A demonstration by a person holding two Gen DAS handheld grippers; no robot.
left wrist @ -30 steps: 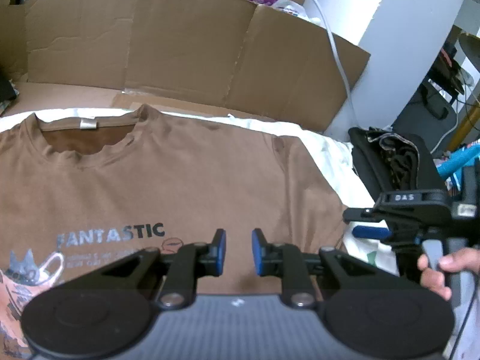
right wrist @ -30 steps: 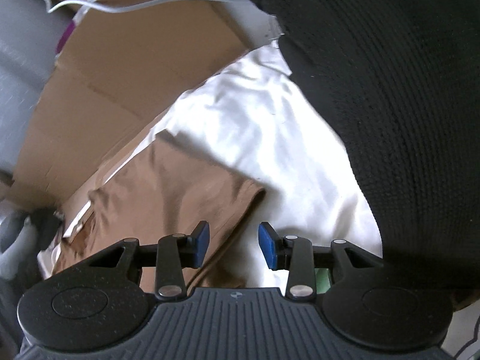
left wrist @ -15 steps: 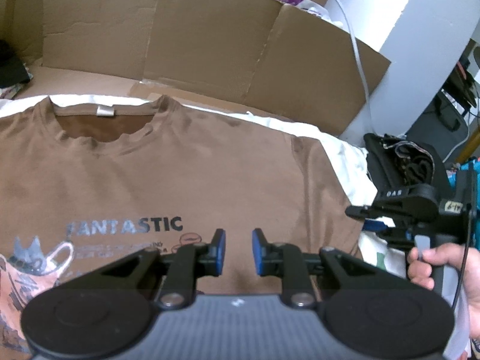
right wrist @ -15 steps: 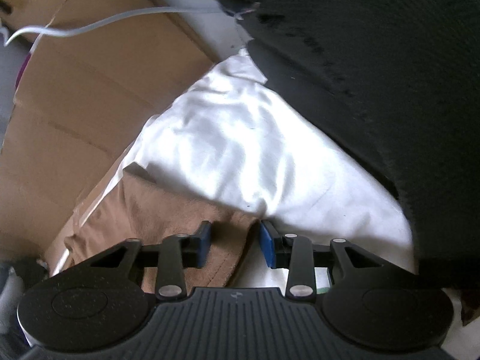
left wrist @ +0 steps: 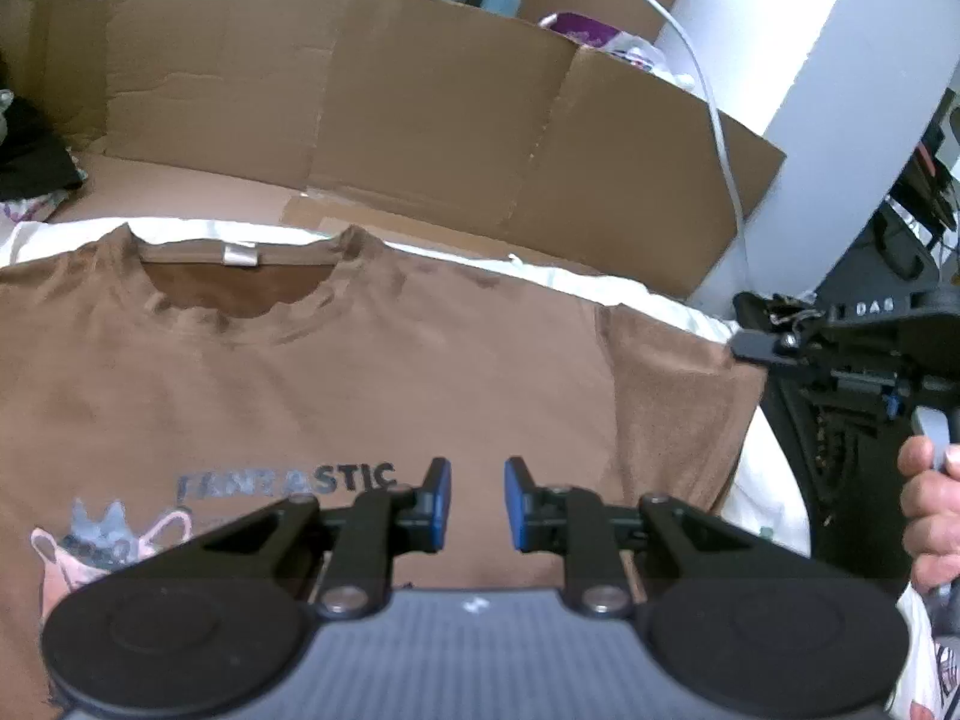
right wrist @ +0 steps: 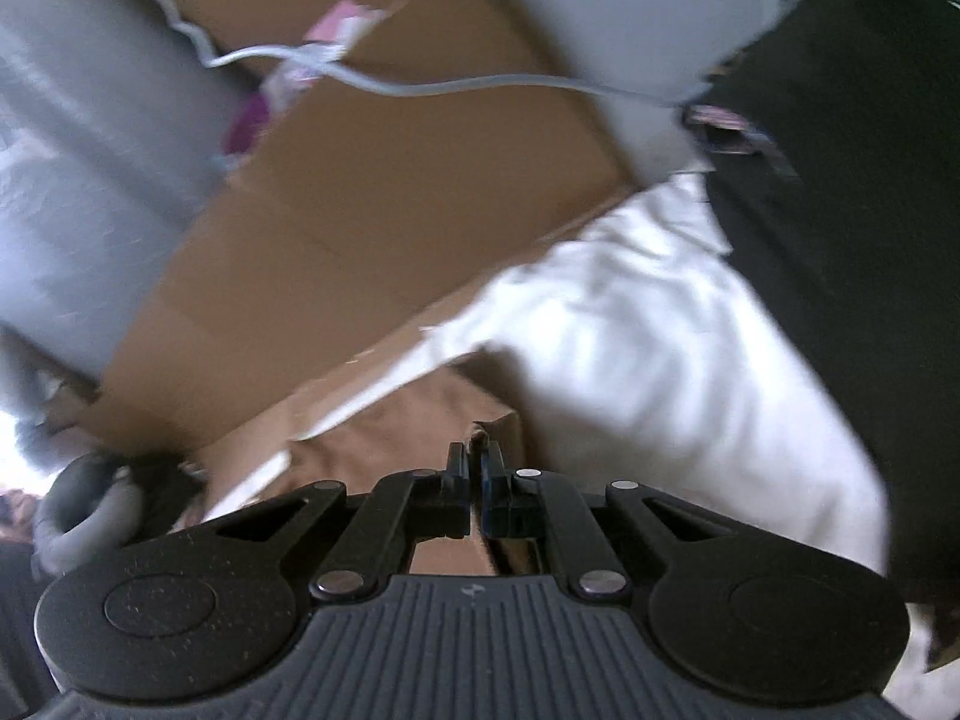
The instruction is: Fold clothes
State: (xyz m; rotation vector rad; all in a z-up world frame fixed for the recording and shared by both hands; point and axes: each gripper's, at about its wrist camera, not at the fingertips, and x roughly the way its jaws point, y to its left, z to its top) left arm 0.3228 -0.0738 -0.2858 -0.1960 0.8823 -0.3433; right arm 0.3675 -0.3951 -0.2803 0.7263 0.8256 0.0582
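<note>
Looking down the left gripper [left wrist: 477,504], there is one brown T-shirt [left wrist: 372,384], spread flat and face up on a white sheet [left wrist: 654,303], collar toward a cardboard wall [left wrist: 420,114]. Two grippers are in play. The left one hovers over the shirt's chest print, its fingers [left wrist: 441,501] a small way apart with nothing between them. The shirt's right sleeve [left wrist: 678,378] runs to the sheet's edge, where a heap of black clothes [right wrist: 852,192] crowds in; bare white sheet shows beyond the sleeve. The right gripper [right wrist: 478,492], tilted downward, has its fingers pressed together on the sleeve's hem, brown fabric pinched between them. In the left view, one hand [left wrist: 930,516] wraps the right gripper's handle.
</note>
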